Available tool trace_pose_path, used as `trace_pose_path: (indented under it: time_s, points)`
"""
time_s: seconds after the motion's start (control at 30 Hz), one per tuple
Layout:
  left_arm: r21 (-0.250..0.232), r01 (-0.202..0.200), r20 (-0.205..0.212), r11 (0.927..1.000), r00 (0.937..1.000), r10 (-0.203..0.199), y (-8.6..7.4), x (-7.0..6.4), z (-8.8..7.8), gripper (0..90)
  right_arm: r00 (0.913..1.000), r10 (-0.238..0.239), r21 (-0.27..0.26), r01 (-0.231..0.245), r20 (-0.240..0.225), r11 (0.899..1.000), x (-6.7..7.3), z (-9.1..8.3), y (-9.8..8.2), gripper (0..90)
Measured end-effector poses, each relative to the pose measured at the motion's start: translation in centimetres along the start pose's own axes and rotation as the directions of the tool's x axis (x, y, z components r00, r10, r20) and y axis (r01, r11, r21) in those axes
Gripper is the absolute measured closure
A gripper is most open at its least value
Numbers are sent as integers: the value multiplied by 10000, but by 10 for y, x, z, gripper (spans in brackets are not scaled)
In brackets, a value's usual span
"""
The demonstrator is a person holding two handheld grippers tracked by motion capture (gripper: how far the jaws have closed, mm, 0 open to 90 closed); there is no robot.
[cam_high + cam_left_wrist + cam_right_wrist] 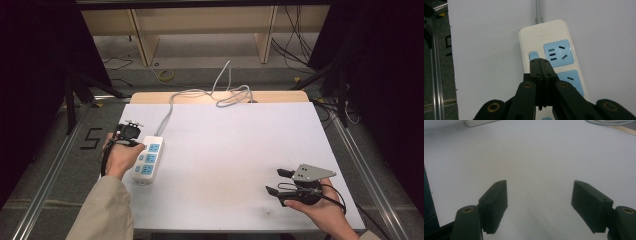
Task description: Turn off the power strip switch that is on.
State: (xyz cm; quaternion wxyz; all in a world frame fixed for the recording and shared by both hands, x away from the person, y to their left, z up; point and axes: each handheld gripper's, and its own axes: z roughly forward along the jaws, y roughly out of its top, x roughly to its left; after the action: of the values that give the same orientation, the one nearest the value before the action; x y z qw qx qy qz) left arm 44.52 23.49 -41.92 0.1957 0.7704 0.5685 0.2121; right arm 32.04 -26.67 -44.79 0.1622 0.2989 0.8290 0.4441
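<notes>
A white power strip (148, 159) with blue sockets lies at the left of the white table (235, 145). Its grey cable (200, 92) runs to the far edge and coils there. My left gripper (139, 144) is shut with nothing between its jaws. In the left gripper view its closed tips (539, 60) sit right at the small blue switch (533, 55) on the power strip (549, 37); I cannot tell whether they touch it. My right gripper (274, 181) hovers at the table's near right, open and empty. Its jaws (540, 195) stand wide over bare white surface.
A wooden strip (270, 96) edges the table's far side. Metal rails (55, 165) run along both sides on the floor, with a black "5" mark (90, 139) at left. A wooden shelf frame (200, 25) and loose cables (295, 45) lie beyond.
</notes>
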Motion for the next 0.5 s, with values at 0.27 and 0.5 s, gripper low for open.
trace_pose_path:
  time_s: [0.27,0.5]
  points:
    - [-369,24,257,9993,9997,-15,-2,1,-3,875,10000,-10,11,10,-7,10000,0,0,0,295]
    - [-1210,95,899,9926,9960,14,-5,0,-5,816,10000,-13,-30,13,25,10000,0,0,0,295]
